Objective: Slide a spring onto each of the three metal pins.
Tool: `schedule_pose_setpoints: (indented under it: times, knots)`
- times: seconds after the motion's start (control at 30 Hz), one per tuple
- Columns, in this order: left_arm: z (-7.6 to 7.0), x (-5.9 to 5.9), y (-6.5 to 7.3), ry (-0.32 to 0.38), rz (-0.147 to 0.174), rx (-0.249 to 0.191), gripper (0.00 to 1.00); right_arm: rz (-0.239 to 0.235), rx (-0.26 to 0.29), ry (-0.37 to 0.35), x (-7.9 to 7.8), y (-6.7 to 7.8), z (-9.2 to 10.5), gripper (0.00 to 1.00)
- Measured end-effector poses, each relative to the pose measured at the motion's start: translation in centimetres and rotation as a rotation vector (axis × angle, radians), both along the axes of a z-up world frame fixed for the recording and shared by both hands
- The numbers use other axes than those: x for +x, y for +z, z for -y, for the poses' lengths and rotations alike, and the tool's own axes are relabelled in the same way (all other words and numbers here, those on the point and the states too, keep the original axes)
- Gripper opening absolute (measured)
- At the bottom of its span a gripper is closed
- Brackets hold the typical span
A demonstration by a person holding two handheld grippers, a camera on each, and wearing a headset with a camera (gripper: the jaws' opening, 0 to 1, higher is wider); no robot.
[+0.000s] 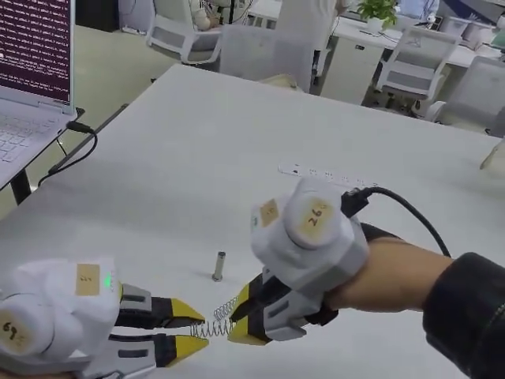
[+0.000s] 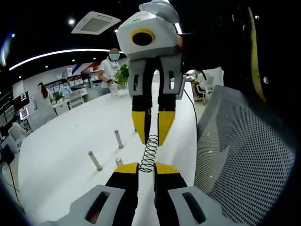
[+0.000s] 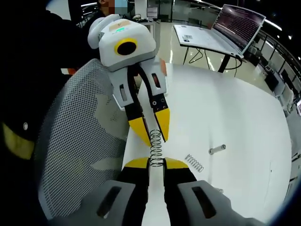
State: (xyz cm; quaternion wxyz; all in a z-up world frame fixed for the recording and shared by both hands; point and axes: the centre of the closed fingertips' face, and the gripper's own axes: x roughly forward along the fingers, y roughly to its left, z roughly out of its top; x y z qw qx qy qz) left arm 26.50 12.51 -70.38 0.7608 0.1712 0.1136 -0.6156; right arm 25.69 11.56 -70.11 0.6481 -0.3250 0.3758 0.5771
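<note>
your left gripper [image 1: 189, 332] is lowest in the head view, fingers closed down on one end of the held spring [image 1: 213, 320]. your right gripper [image 1: 241, 316] faces it from the other side of the held spring, fingers clamped on the opposite end. the coil spans tip to tip over the white surface [image 1: 197, 158]. can't tell if it touches the surface.

an upright pin [image 1: 218, 266] stands just beyond the held spring, bare, no coil on it. in the left gripper view a rear pin [image 2: 118, 139] and a front pin [image 2: 95, 160] stand off to one side of the held spring, both look bare. in the right gripper view a loose spring [image 3: 194, 163] lies flat near the held spring.

judgement: none of the pins seen are loaded yet. the spring looks light, thin wire, soft along its length, so it will likely bow or flick away if you squeeze hard or push off-axis. pinch it across the outer coils near one end, gently, and leave the other end's bore open for the pin. the pins look stiff but slim, so they could tip if you nudge them sideways.
</note>
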Motion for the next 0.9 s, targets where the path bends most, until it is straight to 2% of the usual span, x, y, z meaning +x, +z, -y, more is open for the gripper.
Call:
schedule_pose_setpoints:
  times: [0.27, 0.47, 0.67, 0.73, 0.77, 0.87, 0.9]
  knots:
    - [0.1, -0.1, 0.0, -0.01, -0.004, -0.002, 0.04, 0.003, 0.018, -0.006, -0.1, 0.8, 0.0, 0.08]
    - [0.1, -0.1, 0.3, -0.014, -0.013, -0.006, 0.03, -0.007, 0.06, -0.019, -0.1, 1.3, -0.3, 0.08]
    - [0.1, -0.3, 0.4, -0.017, -0.022, -0.018, 0.02, -0.052, 0.148, -0.062, -0.1, 1.6, -0.5, 0.08]
    - [0.1, -0.3, 0.5, -0.018, -0.023, -0.023, 0.02, -0.06, 0.194, -0.078, 0.1, 1.8, -0.7, 0.09]
    - [0.2, -0.3, 0.7, -0.019, -0.024, -0.032, 0.02, -0.093, 0.215, -0.085, -0.3, 1.8, -0.7, 0.09]
    - [0.3, -0.4, 0.8, -0.024, -0.023, -0.038, 0.02, -0.087, 0.24, -0.089, 0.0, 1.8, -0.6, 0.09]
    - [0.3, -0.4, 0.9, -0.023, -0.023, -0.039, 0.02, -0.099, 0.25, -0.098, -0.1, 1.8, -0.6, 0.1]
